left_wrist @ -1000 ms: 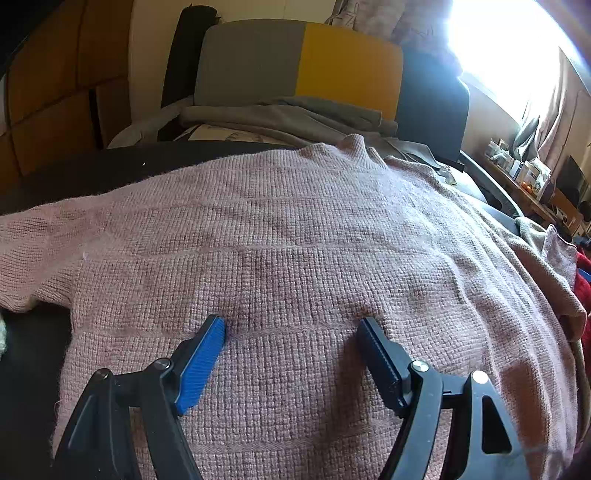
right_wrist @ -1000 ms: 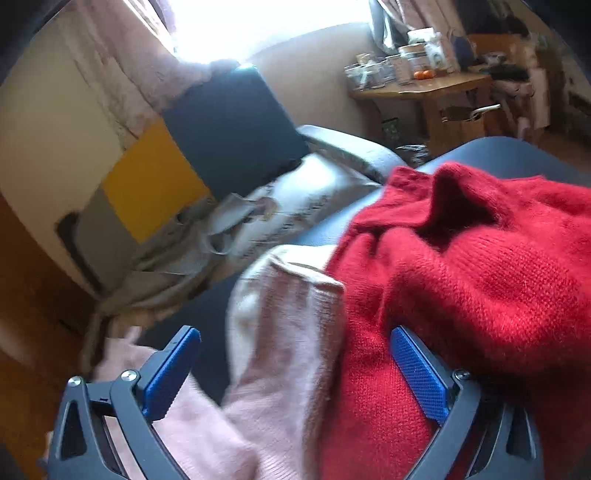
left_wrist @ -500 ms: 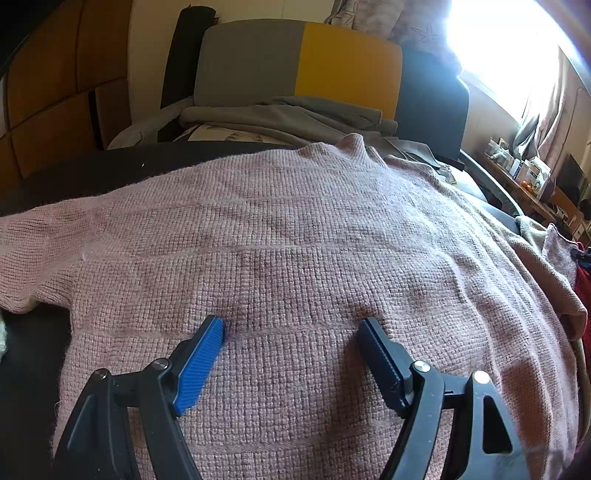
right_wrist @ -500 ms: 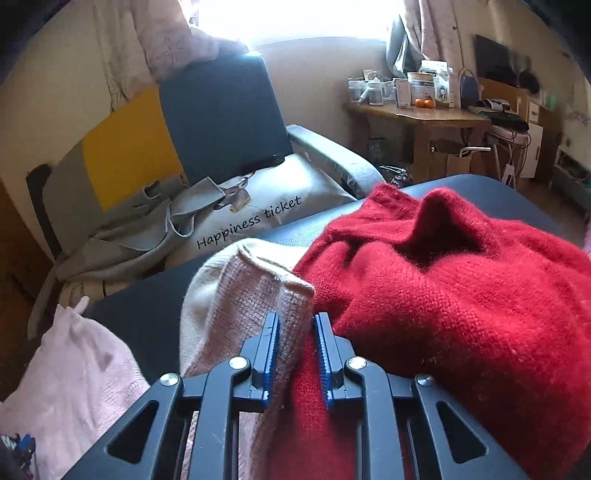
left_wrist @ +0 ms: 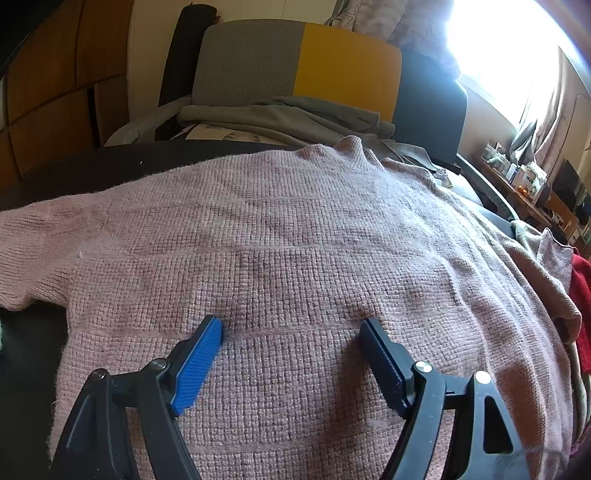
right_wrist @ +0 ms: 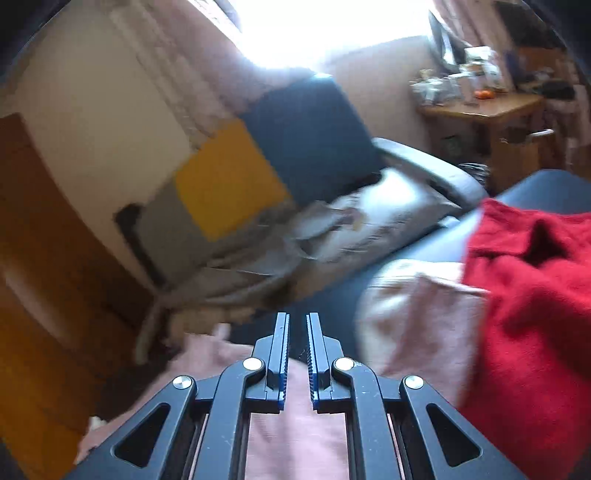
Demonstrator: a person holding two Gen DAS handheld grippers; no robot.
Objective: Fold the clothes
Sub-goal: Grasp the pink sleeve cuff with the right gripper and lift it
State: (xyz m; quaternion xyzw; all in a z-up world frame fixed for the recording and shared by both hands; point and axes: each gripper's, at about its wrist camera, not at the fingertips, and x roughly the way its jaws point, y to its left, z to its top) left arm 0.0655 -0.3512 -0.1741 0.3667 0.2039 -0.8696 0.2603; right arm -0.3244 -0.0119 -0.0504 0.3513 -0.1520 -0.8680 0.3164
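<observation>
A pink sweater (left_wrist: 295,258) lies spread flat over a dark surface (left_wrist: 92,166) and fills most of the left wrist view, its collar (left_wrist: 351,147) at the upper centre of the frame and one sleeve (left_wrist: 33,258) running off the left edge. The left gripper (left_wrist: 291,332) stands at the lower centre with its jaws wide apart, released, both blue pads (left_wrist: 201,354) resting on the knit and nothing pinched between them. At the far right edge a strip of red sweater (left_wrist: 580,295) shows beside the pink hem. Behind the collar, grey clothes (left_wrist: 280,118) lie on a chair (left_wrist: 303,59) with a grey, yellow and dark back. In the right wrist view, which is blurred, the right gripper (right_wrist: 297,325) sits at the lower centre with its jaws clenched to a narrow slit; no cloth is seen between the pads, and pink knit (right_wrist: 295,424) lies below them. The red sweater (right_wrist: 535,295) is heaped at the right of the frame, partly over a pink fold (right_wrist: 417,306). A cluttered wooden table (right_wrist: 487,107) stands at the upper right, beneath a bright window (right_wrist: 314,26).
</observation>
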